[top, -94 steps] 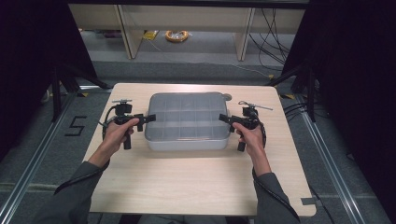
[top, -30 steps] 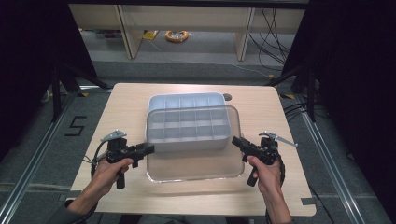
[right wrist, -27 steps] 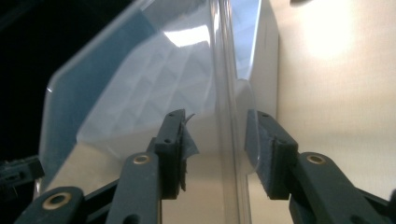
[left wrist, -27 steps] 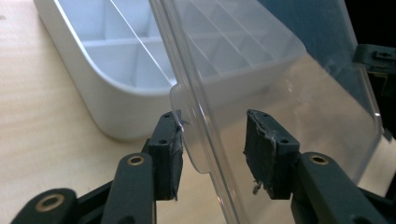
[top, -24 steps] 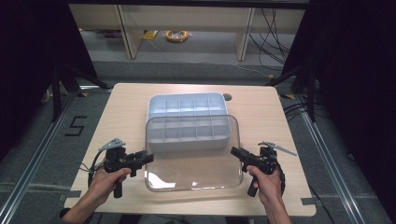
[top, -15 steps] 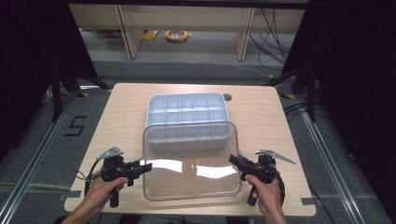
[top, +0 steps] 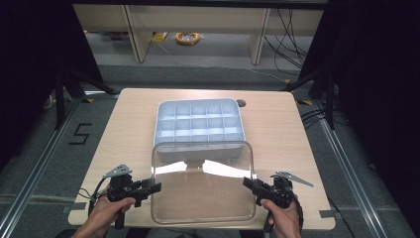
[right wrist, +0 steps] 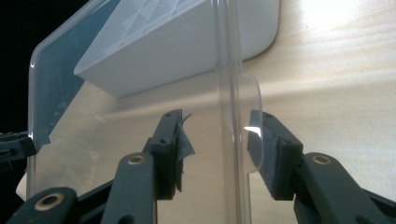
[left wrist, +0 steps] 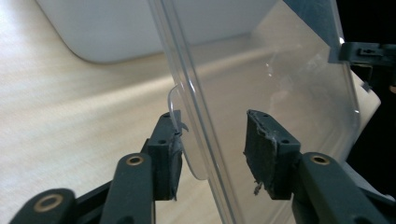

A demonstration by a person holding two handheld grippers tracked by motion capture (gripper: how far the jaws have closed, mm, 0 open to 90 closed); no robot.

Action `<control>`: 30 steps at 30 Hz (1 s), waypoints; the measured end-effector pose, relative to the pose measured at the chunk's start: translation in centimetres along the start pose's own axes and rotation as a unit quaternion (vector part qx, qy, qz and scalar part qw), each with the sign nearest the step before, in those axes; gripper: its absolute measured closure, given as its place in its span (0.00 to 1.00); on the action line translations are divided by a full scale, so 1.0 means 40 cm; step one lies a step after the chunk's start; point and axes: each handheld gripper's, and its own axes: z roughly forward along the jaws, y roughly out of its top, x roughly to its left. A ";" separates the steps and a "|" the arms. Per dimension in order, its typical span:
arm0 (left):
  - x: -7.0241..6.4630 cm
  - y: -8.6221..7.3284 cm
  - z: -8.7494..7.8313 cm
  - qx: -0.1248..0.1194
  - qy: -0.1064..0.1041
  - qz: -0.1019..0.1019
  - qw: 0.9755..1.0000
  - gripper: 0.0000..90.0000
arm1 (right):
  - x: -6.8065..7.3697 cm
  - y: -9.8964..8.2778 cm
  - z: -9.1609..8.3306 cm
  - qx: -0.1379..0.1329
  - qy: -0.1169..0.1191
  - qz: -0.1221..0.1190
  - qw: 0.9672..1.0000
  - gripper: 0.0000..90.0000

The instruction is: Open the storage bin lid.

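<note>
A clear plastic lid (top: 203,183) lies on the table in front of a white compartment tray (top: 198,124), its far edge close to the tray's near wall. My left gripper (top: 156,187) is at the lid's left edge and my right gripper (top: 247,182) at its right edge. In the left gripper view the lid's rim (left wrist: 196,116) and small tab pass between the jaws of the left gripper (left wrist: 212,144), with a gap to the right pad. The right gripper (right wrist: 215,149) likewise straddles the lid's rim (right wrist: 229,93) loosely. Both pairs of jaws have just been opening, with the lid between them.
The tray (right wrist: 187,51) is open, with several empty compartments. The wooden table (top: 292,129) has bare room left and right of the tray and a small hole (top: 241,103) behind it. Shelving, cables and an orange coil (top: 187,37) lie on the floor beyond.
Both grippers carried the lid off the tray, towards the person and down onto the table's front. Their jaws now stand slightly apart around its edges.
</note>
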 end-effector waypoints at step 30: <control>0.020 -0.054 0.035 0.061 0.011 -0.003 0.998 0.58 | -0.016 -0.043 0.015 0.053 -0.031 -0.020 0.998 0.58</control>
